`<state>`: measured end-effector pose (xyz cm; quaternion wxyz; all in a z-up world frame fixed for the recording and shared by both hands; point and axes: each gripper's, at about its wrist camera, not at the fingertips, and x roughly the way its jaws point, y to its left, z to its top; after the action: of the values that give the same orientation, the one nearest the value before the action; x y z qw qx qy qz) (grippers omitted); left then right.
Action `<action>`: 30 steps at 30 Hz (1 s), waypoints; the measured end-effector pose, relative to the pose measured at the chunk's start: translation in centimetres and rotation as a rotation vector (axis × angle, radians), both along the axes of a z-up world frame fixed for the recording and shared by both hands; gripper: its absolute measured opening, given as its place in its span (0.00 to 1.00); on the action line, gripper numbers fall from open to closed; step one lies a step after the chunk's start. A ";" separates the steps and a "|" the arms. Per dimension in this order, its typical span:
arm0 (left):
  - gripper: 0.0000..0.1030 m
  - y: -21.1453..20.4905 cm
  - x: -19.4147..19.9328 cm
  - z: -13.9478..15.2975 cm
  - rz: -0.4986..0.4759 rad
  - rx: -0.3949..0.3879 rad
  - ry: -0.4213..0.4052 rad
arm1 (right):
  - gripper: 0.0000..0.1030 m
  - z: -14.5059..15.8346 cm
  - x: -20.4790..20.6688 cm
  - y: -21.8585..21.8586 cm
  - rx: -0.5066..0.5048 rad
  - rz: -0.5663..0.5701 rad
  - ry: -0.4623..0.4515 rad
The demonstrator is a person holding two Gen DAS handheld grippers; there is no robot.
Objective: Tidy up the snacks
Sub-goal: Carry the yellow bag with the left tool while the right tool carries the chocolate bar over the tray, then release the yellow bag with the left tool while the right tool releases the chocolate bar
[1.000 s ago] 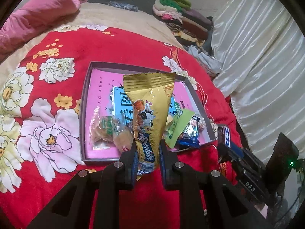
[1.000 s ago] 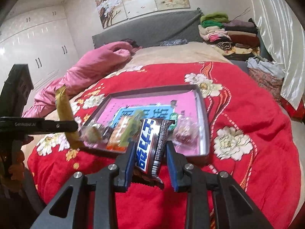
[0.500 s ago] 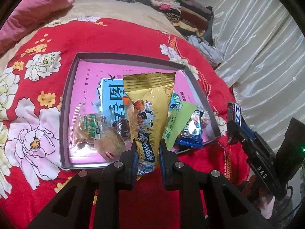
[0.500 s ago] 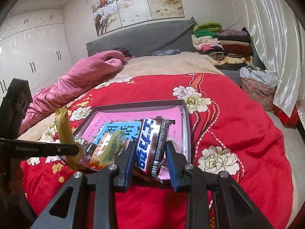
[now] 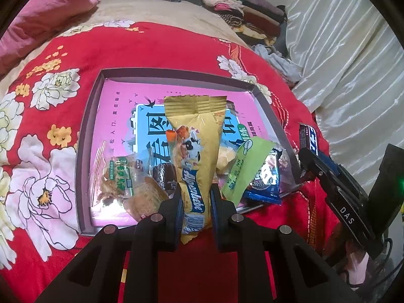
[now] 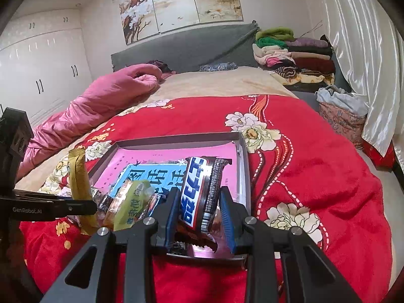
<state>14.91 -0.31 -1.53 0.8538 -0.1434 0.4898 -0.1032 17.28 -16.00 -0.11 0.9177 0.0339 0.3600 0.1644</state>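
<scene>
Crinkly gold foil packet, glossy snack bar

Bed with red floral quilt, pink duvet, grey headboard, folded clothes, white wardrobe, pale curtain, blossom triptych.

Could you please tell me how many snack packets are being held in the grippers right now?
2. The gold packet is clamped upright in the left gripper; the blue-and-white bar is clamped in the right gripper. Both are above the tray's near edge.
</scene>
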 end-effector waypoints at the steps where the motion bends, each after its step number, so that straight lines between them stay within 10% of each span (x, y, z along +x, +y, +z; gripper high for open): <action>1: 0.19 -0.1 0.1 0.0 0.001 0.000 0.000 | 0.31 0.0 0.1 0.1 -0.001 0.001 0.001; 30: 0.18 0.0 1.0 -1.1 0.007 0.008 0.016 | 0.31 -1.3 1.6 1.0 -0.037 0.009 0.017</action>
<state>15.88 -0.35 -2.63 0.8507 -0.1427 0.4966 -0.0970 18.87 -15.05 -1.44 0.9144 0.0164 0.3708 0.1616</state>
